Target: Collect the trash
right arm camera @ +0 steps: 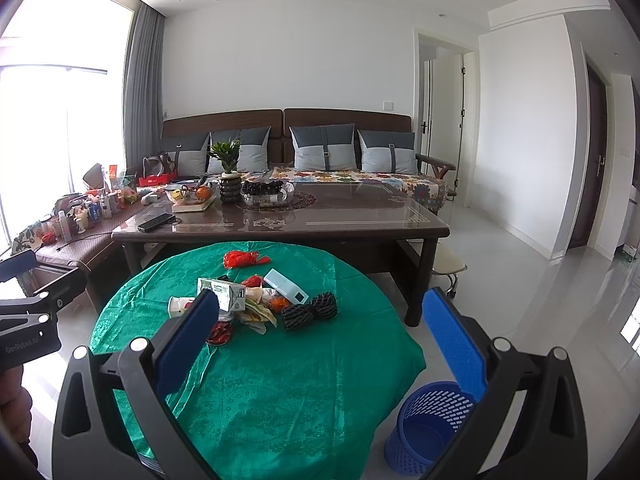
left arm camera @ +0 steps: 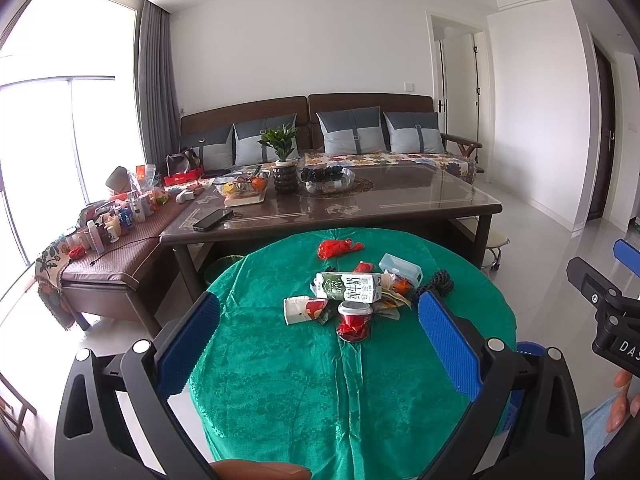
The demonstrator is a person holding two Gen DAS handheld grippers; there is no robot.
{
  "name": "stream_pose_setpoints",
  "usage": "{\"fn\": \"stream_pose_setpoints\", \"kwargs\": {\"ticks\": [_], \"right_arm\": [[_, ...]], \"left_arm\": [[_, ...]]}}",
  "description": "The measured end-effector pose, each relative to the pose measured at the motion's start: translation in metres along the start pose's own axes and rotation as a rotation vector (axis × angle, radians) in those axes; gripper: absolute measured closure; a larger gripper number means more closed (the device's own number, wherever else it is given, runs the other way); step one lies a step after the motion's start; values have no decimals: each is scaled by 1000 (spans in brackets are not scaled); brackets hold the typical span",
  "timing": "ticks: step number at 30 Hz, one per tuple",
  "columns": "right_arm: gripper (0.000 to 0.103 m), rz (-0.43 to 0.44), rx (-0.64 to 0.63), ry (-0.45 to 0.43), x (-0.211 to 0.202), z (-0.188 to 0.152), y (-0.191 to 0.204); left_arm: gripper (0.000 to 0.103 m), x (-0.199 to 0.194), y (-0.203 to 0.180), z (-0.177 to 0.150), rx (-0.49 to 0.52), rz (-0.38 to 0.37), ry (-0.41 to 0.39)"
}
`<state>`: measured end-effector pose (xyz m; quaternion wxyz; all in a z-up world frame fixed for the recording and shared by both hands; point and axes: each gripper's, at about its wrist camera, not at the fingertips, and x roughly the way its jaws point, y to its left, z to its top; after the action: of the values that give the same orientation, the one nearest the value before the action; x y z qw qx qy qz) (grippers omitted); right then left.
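A: How far along are you?

B: You haven't started, as far as I can judge. The round table [left arm camera: 280, 380] under its green cloth carries the whole heap, and the blue basket [right arm camera: 424, 432] on the floor just right of it looks empty, though you only see part of its inside.

A: And my hands?

B: Your left gripper [left arm camera: 320, 344] hovers over the near edge, jaws spread wide with nothing between them. Your right gripper [right arm camera: 320, 340] is the same: released, empty, held above the cloth with the basket below its right finger.

A: What's in the pile?

B: Biggest first: the milk carton [left arm camera: 349, 287] lies on its side near the middle, long axis running left to right across your left view. Beside it on the right, the black foam net [right arm camera: 310, 312] lies across too. The pale blue box [left arm camera: 401, 267] sits behind, angled back-left to front-right. The small white carton [left arm camera: 305, 309] lies tipped, left of the red can [left arm camera: 354, 320], which stands upright nearest you. A red plastic bag [left arm camera: 338, 247] sits apart at the far side

A: So all is left?

B: Yes, every piece
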<state>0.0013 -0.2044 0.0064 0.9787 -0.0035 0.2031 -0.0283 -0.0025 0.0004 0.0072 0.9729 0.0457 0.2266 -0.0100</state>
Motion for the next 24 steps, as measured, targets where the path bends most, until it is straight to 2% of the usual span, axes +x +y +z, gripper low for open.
{"fn": "stream_pose_setpoints", "kwargs": {"ticks": [24], "right_arm": [[5,-3,0,0,-1,1,-3]], "left_arm": [[5,0,0,0,-1,-1,1]]}}
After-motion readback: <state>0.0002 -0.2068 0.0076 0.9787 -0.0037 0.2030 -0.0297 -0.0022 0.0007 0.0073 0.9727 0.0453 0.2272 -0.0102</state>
